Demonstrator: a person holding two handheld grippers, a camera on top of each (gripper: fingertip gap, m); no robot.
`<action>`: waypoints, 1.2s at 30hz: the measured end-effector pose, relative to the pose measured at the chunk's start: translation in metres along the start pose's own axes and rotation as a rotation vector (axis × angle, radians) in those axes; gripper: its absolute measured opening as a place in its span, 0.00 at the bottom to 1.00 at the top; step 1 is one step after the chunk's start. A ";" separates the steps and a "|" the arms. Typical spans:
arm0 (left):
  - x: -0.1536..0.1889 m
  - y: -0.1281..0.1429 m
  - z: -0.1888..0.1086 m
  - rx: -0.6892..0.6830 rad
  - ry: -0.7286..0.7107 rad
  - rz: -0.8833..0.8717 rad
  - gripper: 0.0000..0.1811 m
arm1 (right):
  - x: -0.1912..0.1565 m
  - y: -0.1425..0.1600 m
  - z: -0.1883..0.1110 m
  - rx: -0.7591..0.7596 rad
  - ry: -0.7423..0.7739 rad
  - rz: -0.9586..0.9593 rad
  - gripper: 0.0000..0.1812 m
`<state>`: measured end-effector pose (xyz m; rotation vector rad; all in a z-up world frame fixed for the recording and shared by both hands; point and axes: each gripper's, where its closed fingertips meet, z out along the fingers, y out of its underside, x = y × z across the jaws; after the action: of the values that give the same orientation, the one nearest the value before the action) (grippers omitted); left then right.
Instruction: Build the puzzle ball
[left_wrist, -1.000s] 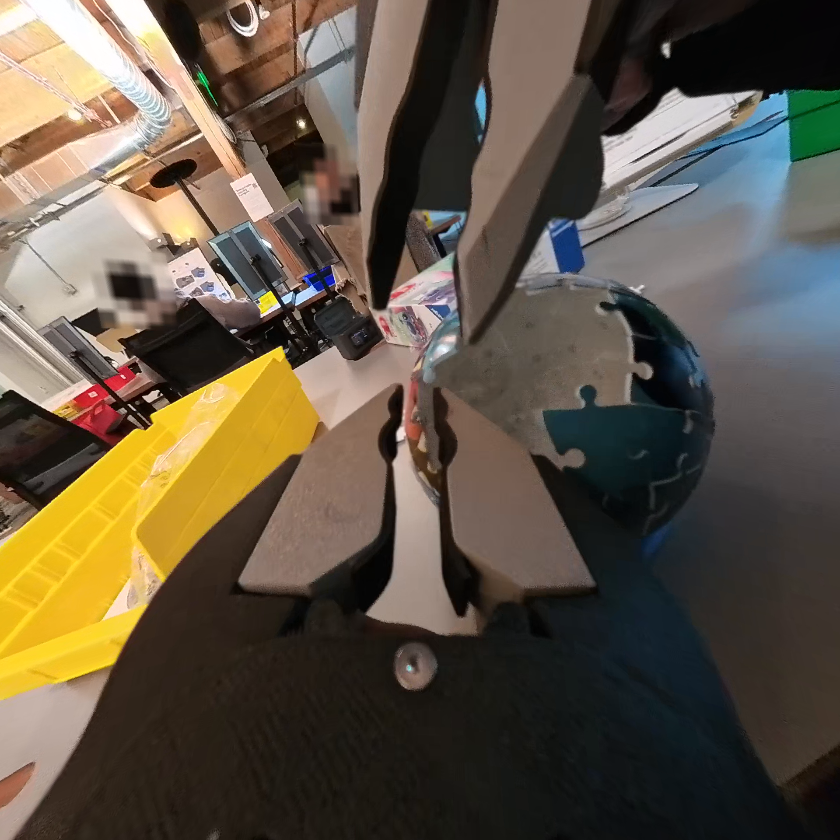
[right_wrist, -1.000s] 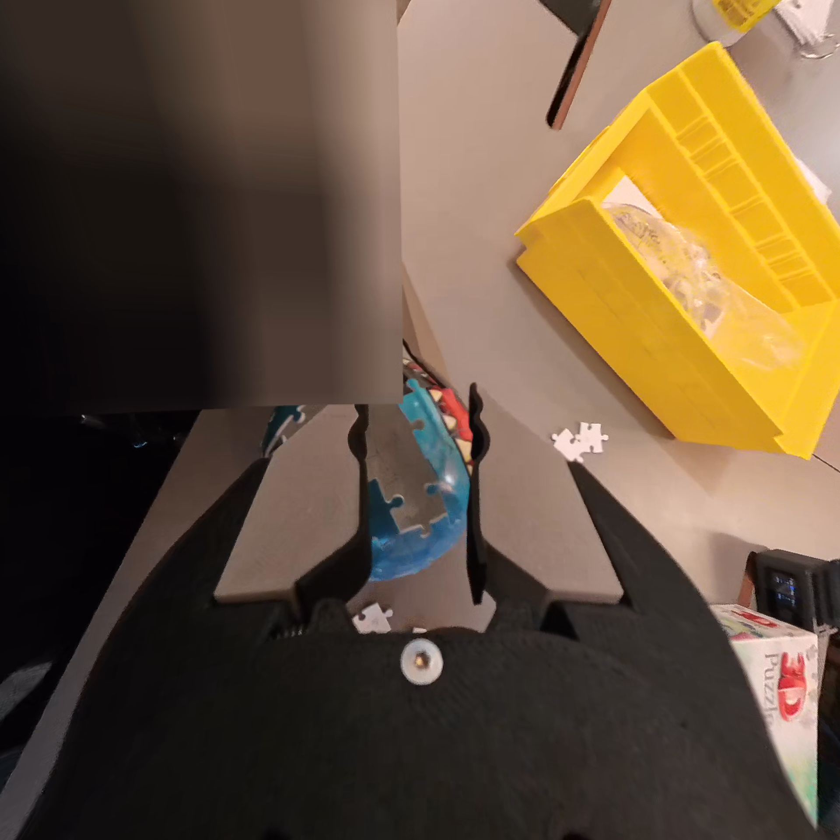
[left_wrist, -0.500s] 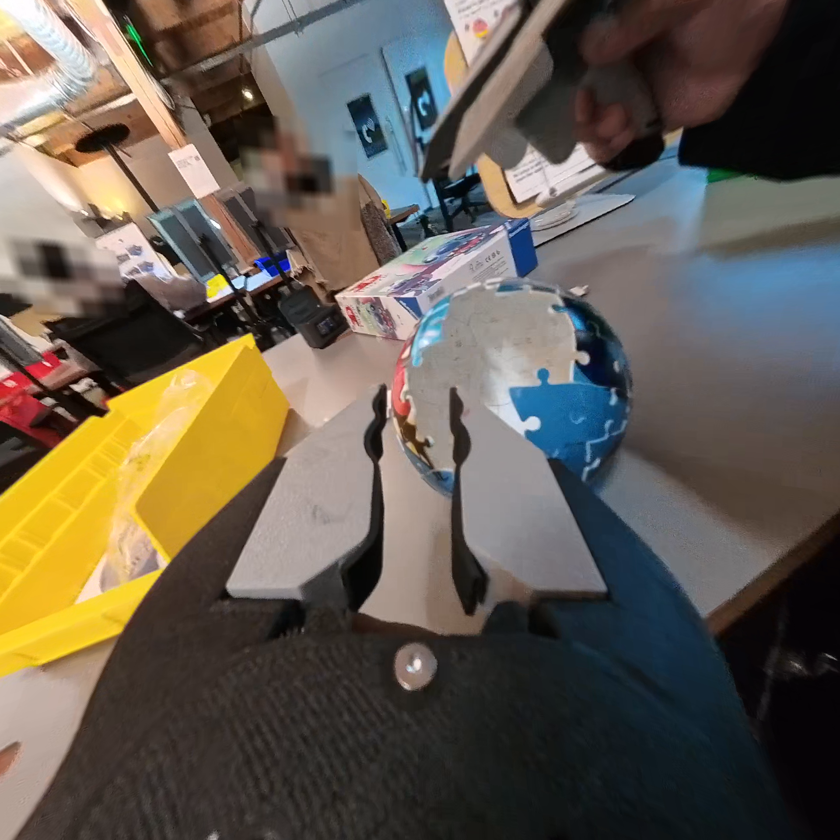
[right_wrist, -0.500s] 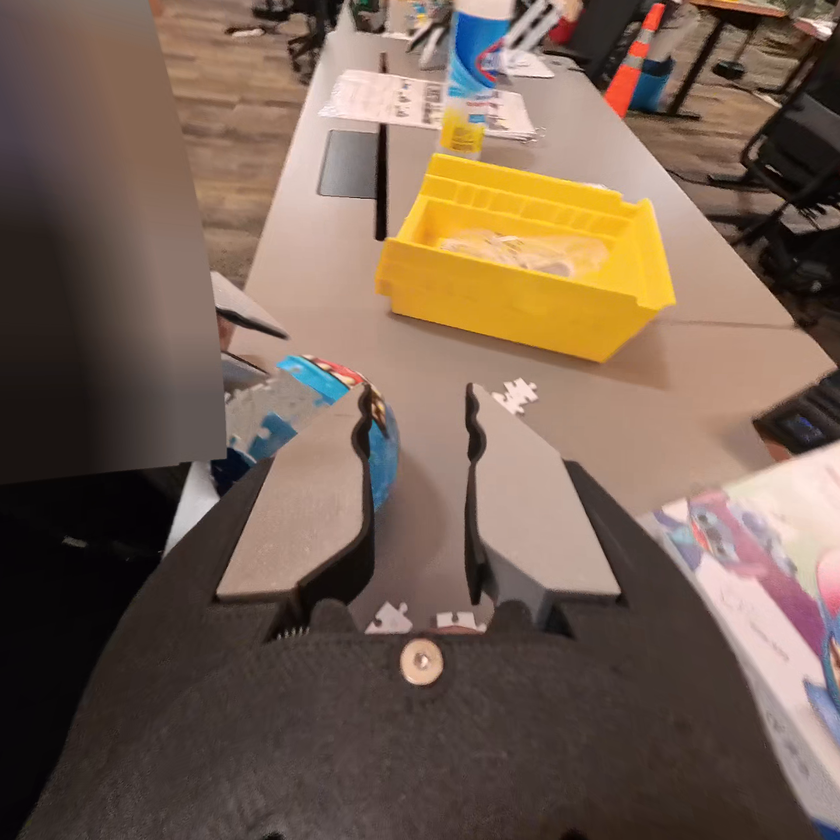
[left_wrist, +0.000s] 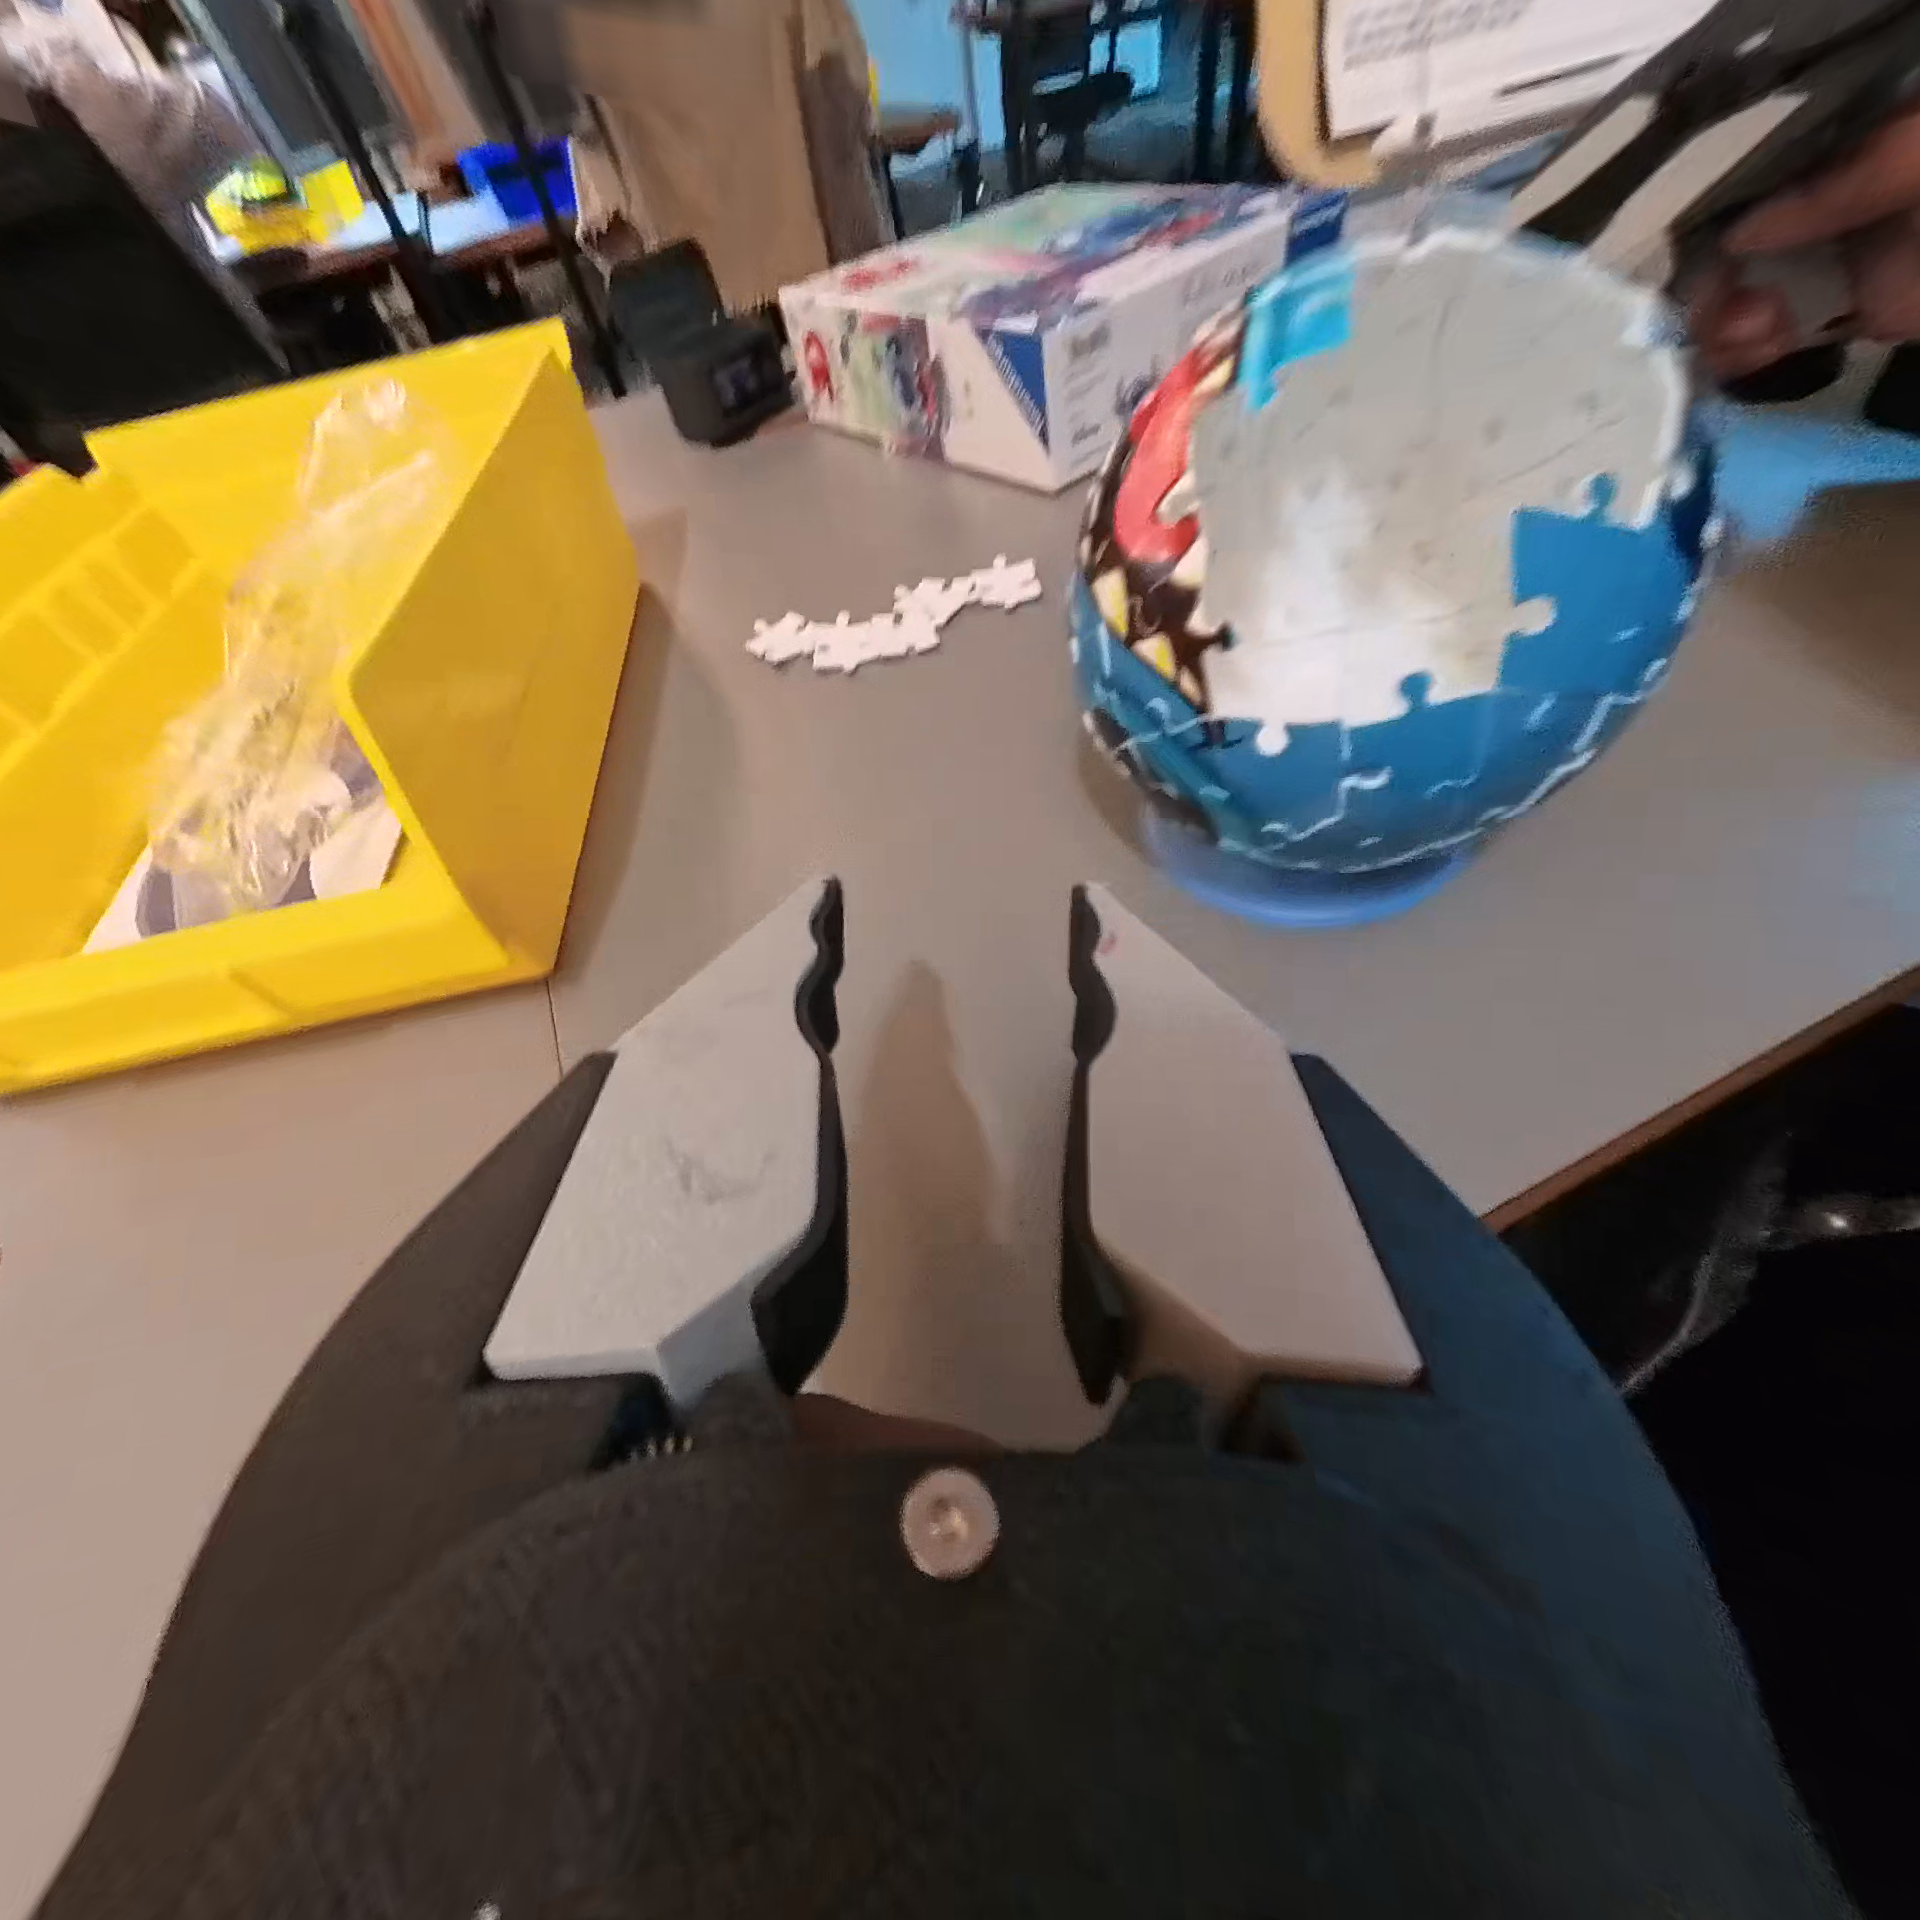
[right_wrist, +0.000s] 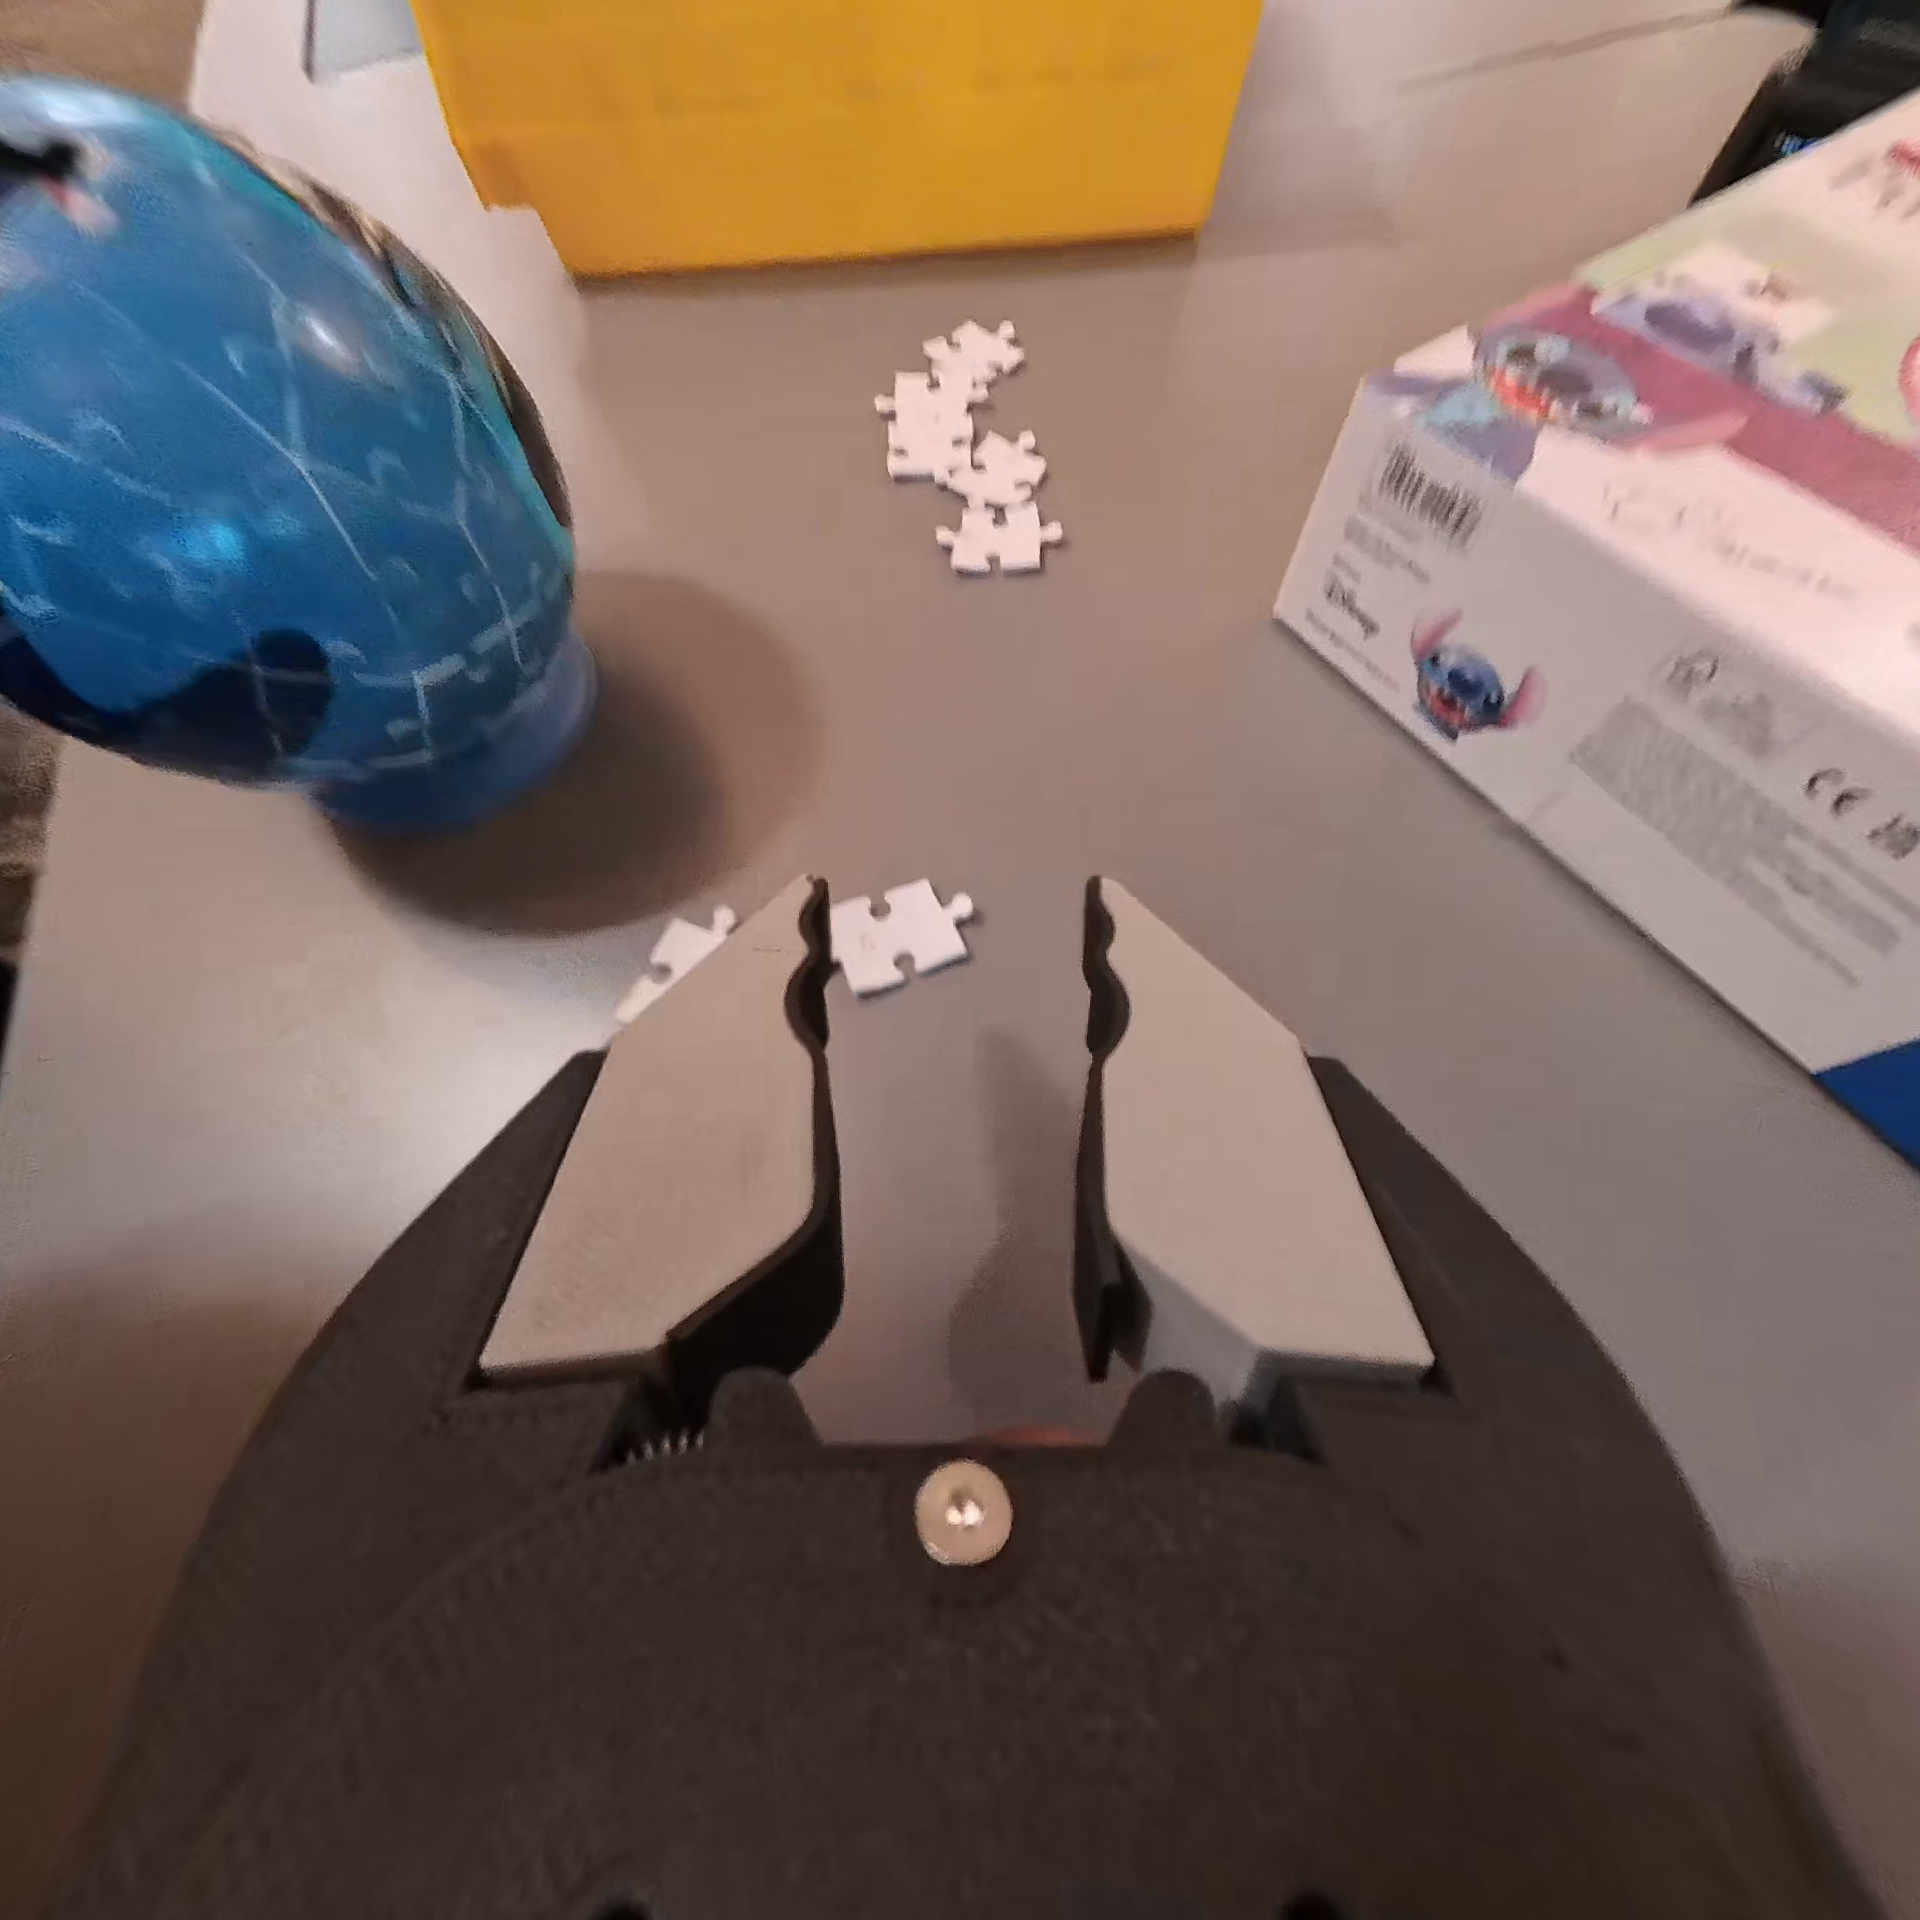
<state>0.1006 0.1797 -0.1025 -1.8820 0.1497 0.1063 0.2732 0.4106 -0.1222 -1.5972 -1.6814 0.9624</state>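
The partly built blue puzzle ball (left_wrist: 1382, 644) stands on its blue ring base on the grey table, its open side showing the white inside. It also shows at the left of the right wrist view (right_wrist: 260, 540). Several loose white puzzle pieces (left_wrist: 894, 623) lie between the ball and the bin, also seen from the right wrist view (right_wrist: 966, 447). Two more pieces (right_wrist: 899, 935) lie just ahead of my right gripper (right_wrist: 948, 904), which is open and empty above the table. My left gripper (left_wrist: 948, 904) is open and empty, to the left of the ball.
A yellow bin (left_wrist: 312, 665) holding a clear plastic bag stands left of the ball; its wall shows in the right wrist view (right_wrist: 831, 125). The puzzle box (left_wrist: 1039, 332) lies behind, and at the right in the right wrist view (right_wrist: 1642, 644). The table edge (left_wrist: 1704, 1101) runs at the right. About 30 cm separates my left fingertips from my right.
Both grippers have pulled back from the ball and opened wider. The left gripper let go of the ball's edge. The right gripper swung down toward the loose pieces on the table.
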 end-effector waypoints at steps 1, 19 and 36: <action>-0.001 0.006 0.003 -0.021 -0.003 -0.014 0.24 | 0.001 0.006 0.001 -0.023 0.006 -0.014 0.25; 0.055 0.015 0.019 -0.062 0.212 0.030 0.34 | -0.009 0.033 0.035 -0.208 -0.156 -0.246 0.21; 0.096 0.022 0.020 -0.135 0.301 0.102 0.33 | -0.068 0.041 0.028 -0.261 -0.117 -0.286 0.19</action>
<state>0.1918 0.1868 -0.1432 -2.0172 0.4546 -0.1004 0.2771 0.3407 -0.1682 -1.4263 -2.1199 0.7269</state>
